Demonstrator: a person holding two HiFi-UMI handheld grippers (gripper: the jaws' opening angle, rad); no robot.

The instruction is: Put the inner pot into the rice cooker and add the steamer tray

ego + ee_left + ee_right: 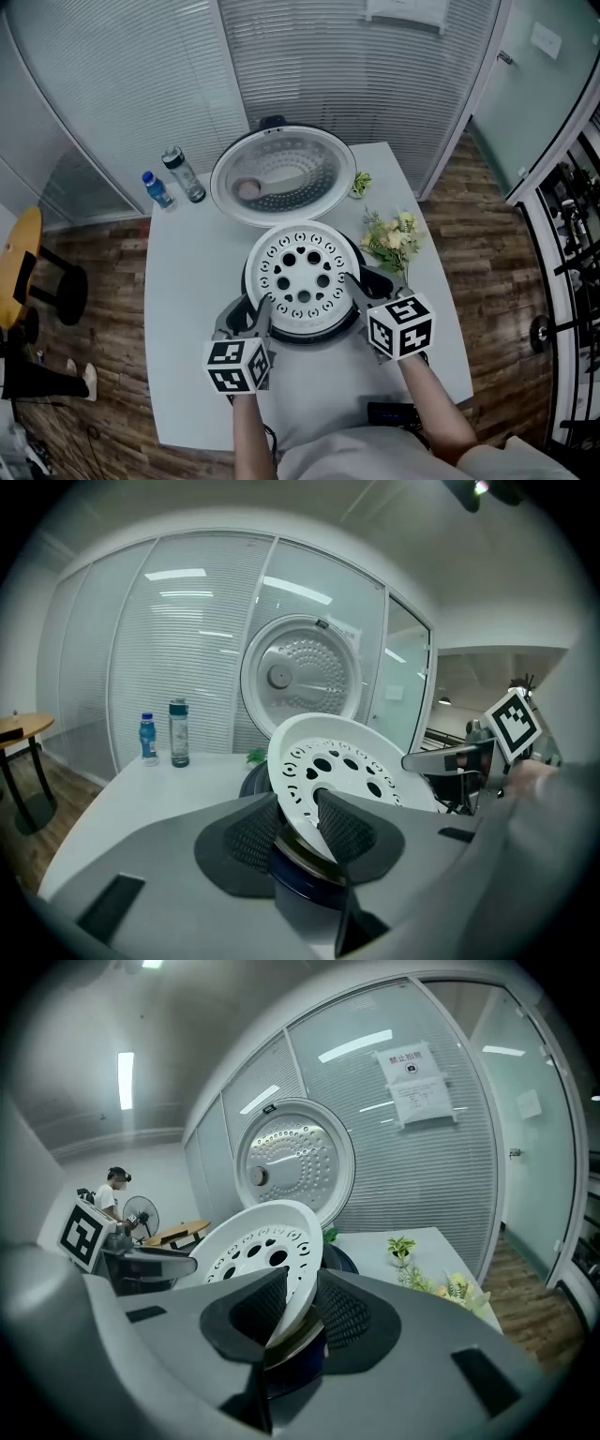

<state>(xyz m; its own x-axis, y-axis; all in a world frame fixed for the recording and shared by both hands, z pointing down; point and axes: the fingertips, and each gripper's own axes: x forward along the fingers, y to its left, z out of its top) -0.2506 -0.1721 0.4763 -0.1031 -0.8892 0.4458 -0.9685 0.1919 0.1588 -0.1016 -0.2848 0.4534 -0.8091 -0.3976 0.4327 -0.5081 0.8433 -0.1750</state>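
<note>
In the head view I count one rice cooker (309,338) on the tabletop (187,309), its lid (281,175) raised. One steamer tray (302,278) sits on top. Two bottles stand back left, a blue bottle (157,189) and a clear bottle (184,175).

In the left gripper view my left claw (298,822) is half open, with the tray rim lying loose between its pads.

In the right gripper view my right claw (302,1307) likewise straddles the opposite rim.

Even, cool light from a ceiling lamp (125,1080); both gripper views bend and darken toward their edges.
</note>
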